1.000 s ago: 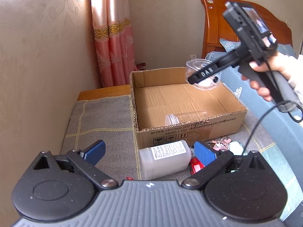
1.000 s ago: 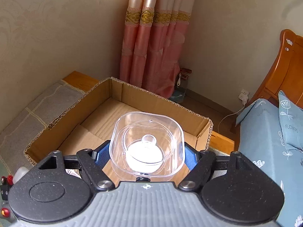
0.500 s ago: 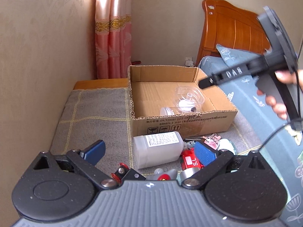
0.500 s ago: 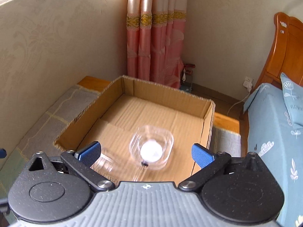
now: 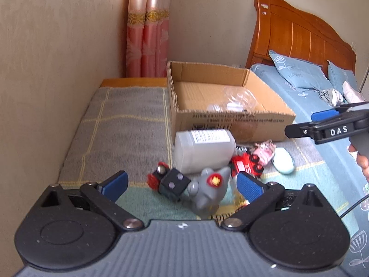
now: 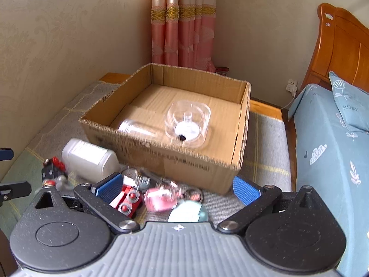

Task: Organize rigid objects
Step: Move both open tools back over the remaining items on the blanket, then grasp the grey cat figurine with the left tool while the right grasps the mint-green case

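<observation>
An open cardboard box (image 6: 175,161) (image 5: 233,121) sits on a grey mat. Inside lie a clear square plastic container (image 6: 188,123) and a clear jar (image 6: 136,127) on its side. In front of the box lie a white plastic bottle (image 5: 204,149) (image 6: 88,158), a grey toy figure (image 5: 207,191), a black and red toy (image 5: 171,182), a red toy car (image 5: 245,165) (image 6: 126,199), a pink item (image 6: 161,199) and a pale green item (image 5: 283,160) (image 6: 188,212). My left gripper (image 5: 182,184) is open over the toys. My right gripper (image 6: 177,188) is open and empty, above the small items.
A beige wall (image 5: 57,69) runs along the left of the mat. A bed with blue bedding (image 6: 329,143) and a wooden headboard (image 5: 299,34) lies to the right. A pink curtain (image 6: 184,23) hangs behind the box.
The right gripper opened and let go of the clear container, which now lies in the box, then drew back toward the pile. The left gripper also drew back over the toys.
</observation>
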Motion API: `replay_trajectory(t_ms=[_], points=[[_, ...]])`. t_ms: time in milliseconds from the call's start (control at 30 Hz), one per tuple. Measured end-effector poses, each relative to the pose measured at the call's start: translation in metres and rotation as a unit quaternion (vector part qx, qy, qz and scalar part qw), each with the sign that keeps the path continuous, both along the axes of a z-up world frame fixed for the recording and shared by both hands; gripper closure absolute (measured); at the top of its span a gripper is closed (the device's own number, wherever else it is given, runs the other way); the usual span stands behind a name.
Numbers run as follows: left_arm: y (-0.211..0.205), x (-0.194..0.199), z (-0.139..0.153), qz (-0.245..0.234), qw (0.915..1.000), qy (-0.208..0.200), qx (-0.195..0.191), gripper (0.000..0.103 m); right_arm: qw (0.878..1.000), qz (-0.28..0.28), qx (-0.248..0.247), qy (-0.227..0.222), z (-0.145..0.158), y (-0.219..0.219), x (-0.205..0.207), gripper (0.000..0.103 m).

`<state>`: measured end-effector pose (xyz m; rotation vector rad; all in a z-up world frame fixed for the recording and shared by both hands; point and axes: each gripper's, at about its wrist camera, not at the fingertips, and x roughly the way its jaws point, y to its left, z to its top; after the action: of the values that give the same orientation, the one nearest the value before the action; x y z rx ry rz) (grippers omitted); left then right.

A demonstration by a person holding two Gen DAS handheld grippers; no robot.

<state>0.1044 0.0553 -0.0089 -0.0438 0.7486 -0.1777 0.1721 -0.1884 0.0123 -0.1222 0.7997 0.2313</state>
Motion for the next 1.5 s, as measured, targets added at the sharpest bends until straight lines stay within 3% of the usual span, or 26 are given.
replay_trajectory(t_ms=[200, 433, 700, 867, 1033, 1233, 1500], points=[[-0.005, -0.004, -0.022, -0.028, 0.9994, 0.015, 0.013, 0.003, 0.999, -0.022, 0.027, -0.007, -0.029, -0.008, -0.042, 0.0], [0.001, 0.0, -0.045, -0.021, 0.9987, 0.045, -0.011, 0.003, 0.999, -0.045, 0.006, 0.0, -0.066, -0.015, -0.07, 0.0], [-0.014, 0.018, -0.04, -0.023, 0.9993, 0.027, -0.004, 0.003, 0.998, -0.054, 0.013, 0.007, -0.08, -0.016, -0.073, 0.0], [-0.018, 0.037, -0.025, -0.021, 0.9993, 0.006, -0.029, 0.003, 0.999, -0.05, 0.01, 0.005, -0.081, -0.013, -0.071, 0.0], [-0.015, 0.053, -0.027, 0.006, 1.0, 0.007, 0.0, 0.003, 0.999, -0.049, 0.015, 0.0, -0.076, -0.014, -0.069, 0.0], [0.012, 0.026, -0.026, 0.016, 0.999, 0.006, -0.041, 0.001, 0.999, -0.044, 0.014, -0.006, -0.072, -0.018, -0.07, 0.0], [0.033, -0.015, -0.021, 0.06, 0.9981, 0.012, -0.005, 0.001, 0.999, -0.044, 0.012, 0.003, -0.079, -0.024, -0.067, 0.0]])
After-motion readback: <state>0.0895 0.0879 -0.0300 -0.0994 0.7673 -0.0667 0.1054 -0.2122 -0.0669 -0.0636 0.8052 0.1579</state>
